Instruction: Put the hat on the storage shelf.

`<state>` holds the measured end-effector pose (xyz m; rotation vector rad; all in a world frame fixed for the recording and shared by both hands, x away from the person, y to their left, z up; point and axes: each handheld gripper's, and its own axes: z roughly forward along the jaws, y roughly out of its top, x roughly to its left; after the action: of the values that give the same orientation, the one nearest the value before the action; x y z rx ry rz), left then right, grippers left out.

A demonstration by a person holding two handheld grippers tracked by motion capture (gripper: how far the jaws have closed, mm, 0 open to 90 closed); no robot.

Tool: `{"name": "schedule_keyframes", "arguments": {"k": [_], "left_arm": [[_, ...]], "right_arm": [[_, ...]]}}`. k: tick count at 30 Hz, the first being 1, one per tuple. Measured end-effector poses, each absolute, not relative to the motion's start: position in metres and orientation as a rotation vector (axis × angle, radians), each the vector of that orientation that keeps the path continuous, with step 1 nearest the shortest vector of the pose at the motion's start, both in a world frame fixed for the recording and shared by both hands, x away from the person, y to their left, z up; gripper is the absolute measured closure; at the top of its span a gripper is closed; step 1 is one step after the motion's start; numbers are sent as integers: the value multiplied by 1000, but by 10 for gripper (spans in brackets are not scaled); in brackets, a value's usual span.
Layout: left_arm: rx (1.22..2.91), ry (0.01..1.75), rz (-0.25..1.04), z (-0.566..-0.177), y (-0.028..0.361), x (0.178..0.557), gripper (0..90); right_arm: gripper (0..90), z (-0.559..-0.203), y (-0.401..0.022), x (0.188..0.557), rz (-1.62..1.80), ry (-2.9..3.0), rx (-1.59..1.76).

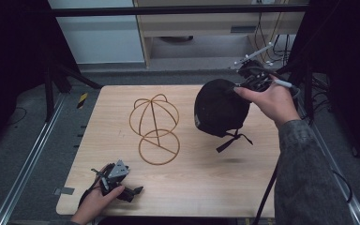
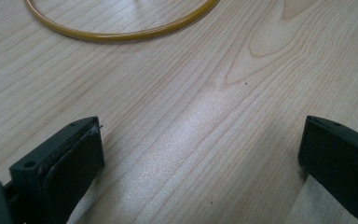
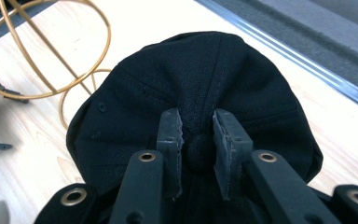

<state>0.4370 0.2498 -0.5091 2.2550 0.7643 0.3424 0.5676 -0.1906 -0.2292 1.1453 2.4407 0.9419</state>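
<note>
— Pale wood runs the whole desk, with dark floor and metal rails on either side. What have you got in your right gripper?

— You have the black cap pinched by the little button at the top of its crown, the jaws clenched on either side of it. The cap hangs clear above the right half of the desk, nearer the far edge, with its strap dangling below.

— How will it handle?

— My guess is light and soft. The cloth puckers around your grip, so it will sag and swing as you move. The button is a small hold; it could slip out if you jerk. The stiffer brim or the rim of the crown would likely give a surer grasp.

— And your left gripper?

— It rests near the desk's near-left corner, jaws spread wide, holding nothing; bare wood lies between them.

— Anything in the way?

— The gold wire stand sits left of the cap, toward the middle of the desk: a domed frame toward the far edge and a flat ring toward the near edge. It looks thin and easy to nudge, and the loose strap might catch on the wires. Nothing else lies on the desk.
</note>
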Motion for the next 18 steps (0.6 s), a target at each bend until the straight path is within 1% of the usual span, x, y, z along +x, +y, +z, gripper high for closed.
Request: {"name": "schedule_keyframes", "arguments": {"k": [5, 18], "left_arm": [[2254, 768, 343, -509, 250, 438, 0], [2251, 775, 343, -509, 249, 442, 0]], "right_arm": [[741, -214, -193, 571, 968, 2402, 1151], [741, -188, -176, 574, 1005, 2393, 1072]]}}
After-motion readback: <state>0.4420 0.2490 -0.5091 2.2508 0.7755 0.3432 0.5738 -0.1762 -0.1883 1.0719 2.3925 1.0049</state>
